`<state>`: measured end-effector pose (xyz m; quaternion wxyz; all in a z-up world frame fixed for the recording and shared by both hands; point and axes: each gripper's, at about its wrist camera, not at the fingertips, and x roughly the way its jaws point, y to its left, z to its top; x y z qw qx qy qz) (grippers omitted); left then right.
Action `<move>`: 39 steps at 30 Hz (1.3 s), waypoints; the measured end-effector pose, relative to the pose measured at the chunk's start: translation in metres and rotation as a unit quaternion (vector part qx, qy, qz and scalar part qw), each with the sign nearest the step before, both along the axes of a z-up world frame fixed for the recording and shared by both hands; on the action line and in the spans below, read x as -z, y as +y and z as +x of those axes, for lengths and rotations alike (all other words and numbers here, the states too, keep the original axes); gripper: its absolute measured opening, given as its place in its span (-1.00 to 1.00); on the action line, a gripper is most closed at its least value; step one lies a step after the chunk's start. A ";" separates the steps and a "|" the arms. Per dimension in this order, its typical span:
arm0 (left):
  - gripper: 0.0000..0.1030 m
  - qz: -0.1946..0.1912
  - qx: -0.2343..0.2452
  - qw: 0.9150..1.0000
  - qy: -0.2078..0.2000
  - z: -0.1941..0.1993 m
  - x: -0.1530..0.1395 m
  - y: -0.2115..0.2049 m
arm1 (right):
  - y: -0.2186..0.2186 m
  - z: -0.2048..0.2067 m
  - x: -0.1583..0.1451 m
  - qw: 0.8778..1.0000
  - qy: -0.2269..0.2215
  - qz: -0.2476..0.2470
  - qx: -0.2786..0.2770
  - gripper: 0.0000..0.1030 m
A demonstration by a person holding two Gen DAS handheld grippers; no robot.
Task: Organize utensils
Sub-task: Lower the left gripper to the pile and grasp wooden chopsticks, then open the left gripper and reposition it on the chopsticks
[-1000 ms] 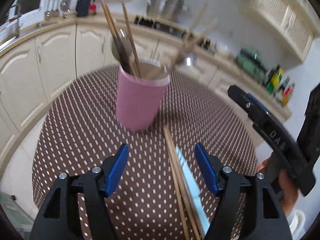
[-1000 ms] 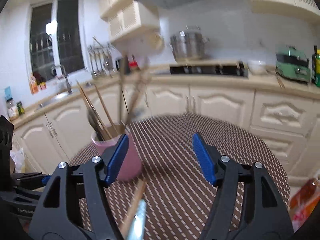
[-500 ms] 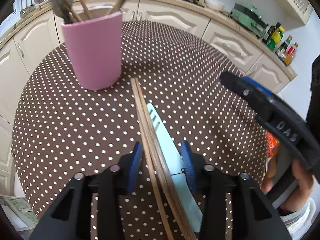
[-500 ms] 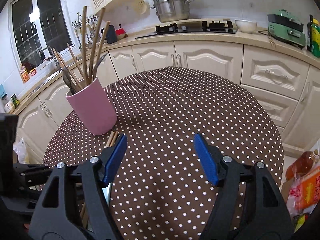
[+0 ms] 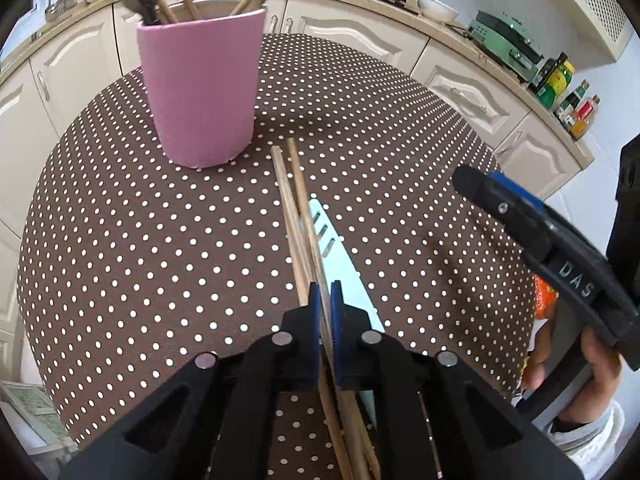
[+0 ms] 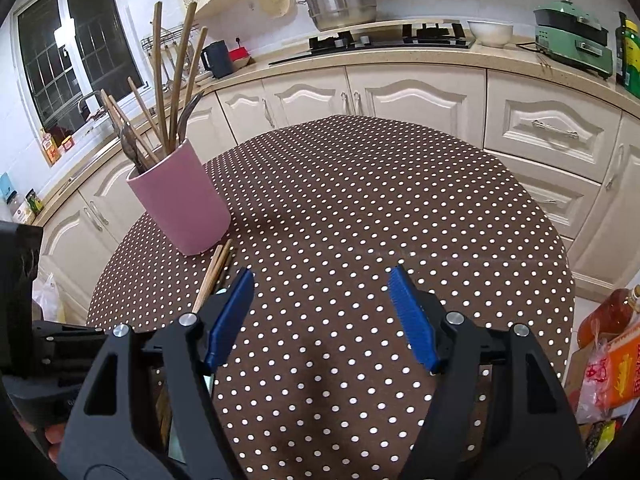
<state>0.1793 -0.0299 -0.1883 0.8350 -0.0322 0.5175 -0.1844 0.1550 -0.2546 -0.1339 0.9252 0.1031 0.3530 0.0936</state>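
Note:
A pink cup [image 5: 204, 92] with several chopsticks and a dark spoon stands on the brown dotted tablecloth [image 5: 120, 240]. In front of it, wooden chopsticks [image 5: 294, 216] lie over a pale blue flat utensil [image 5: 344, 264]. My left gripper [image 5: 325, 298] is shut on the chopsticks near their middle, blue pads pressed against the wood. My right gripper [image 6: 320, 274] hovers open over bare cloth, nothing between its fingers; it also shows at the right of the left wrist view as the right gripper [image 5: 520, 208]. From the right wrist view, the pink cup [image 6: 182, 204] and chopsticks [image 6: 214, 270] sit to the left.
Cream cabinets [image 6: 400, 104] and a counter with a hob, steel pot [image 6: 340, 0] and green appliance [image 6: 576, 40] ring the round table. Bottles [image 5: 560, 80] stand on the counter. Orange bags [image 6: 608, 360] lie beyond the table's right edge.
My left gripper came down over the chopsticks and its jaws closed on them. The right gripper dipped toward the table and stayed open.

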 end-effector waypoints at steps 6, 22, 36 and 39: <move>-0.92 0.001 -0.020 1.000 0.004 -0.004 0.001 0.028 | 0.007 0.003 0.001 1.000 0.011 0.008 -0.013 0.35; -0.91 -0.006 -0.026 0.999 0.020 0.005 0.007 0.050 | 0.039 0.009 0.010 0.997 0.060 -0.003 -0.057 0.35; -0.90 0.012 -0.034 0.999 0.024 0.027 0.003 0.014 | 0.023 0.009 0.016 0.997 0.063 0.009 -0.047 0.35; -0.90 0.016 -0.030 0.999 0.025 0.017 0.007 0.022 | 0.020 0.011 0.017 0.997 0.065 0.014 -0.048 0.35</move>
